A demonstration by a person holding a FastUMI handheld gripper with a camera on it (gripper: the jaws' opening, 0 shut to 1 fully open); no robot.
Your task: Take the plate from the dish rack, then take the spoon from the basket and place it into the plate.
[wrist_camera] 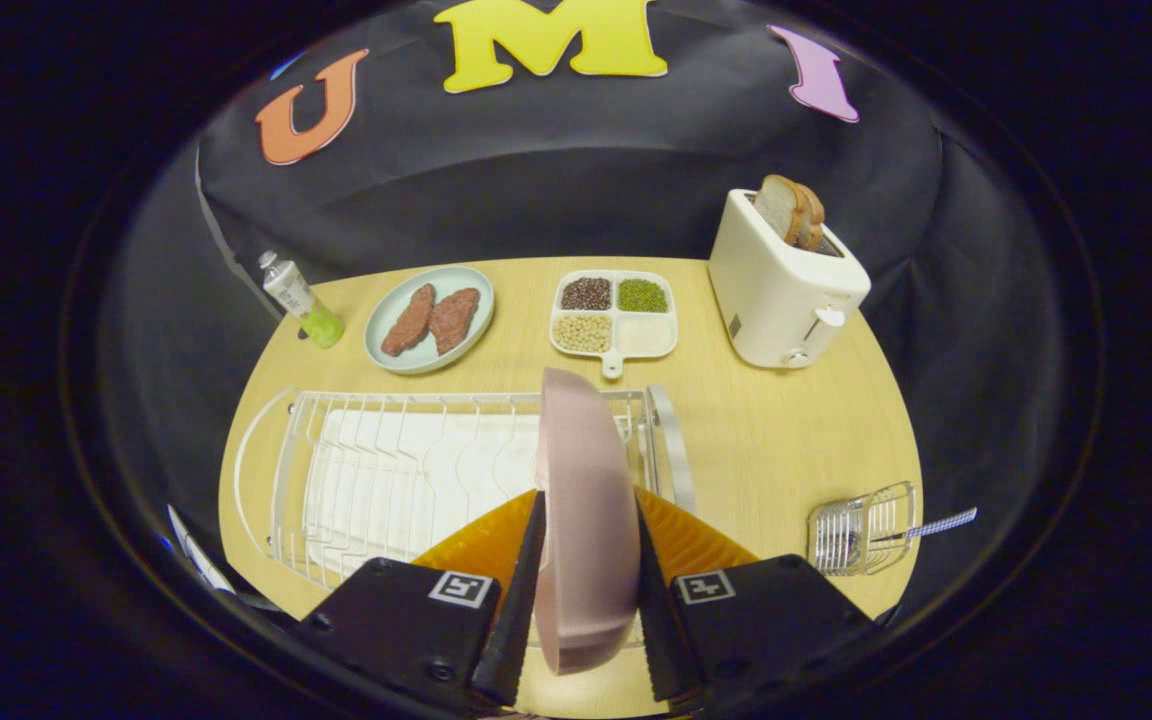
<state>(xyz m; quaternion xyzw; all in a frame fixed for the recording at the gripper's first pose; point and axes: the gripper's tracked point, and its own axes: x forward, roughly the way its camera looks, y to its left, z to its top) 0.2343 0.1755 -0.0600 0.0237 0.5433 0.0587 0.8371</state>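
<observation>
- The gripper (588,590) has its two fingers closed a narrow way apart, one pressing on each face of the pink plate (584,520), which it holds on edge between them.
- The plate stands upright, its rim running forward from the fingers over the right end of the dish rack (386,480); whether its lower rim touches the rack cannot be told.
- The dish rack is a white wire frame on the wooden table (786,440), just ahead and to the left of the fingers.
- To the right of the fingers sits a small wire basket (861,530), with the spoon (926,528) lying in it, handle sticking out to the right.
- Beyond the rack: a bottle (301,300), a plate of meat (429,318), a divided tray of beans (614,312), and a toaster (781,285) with bread (791,210).
</observation>
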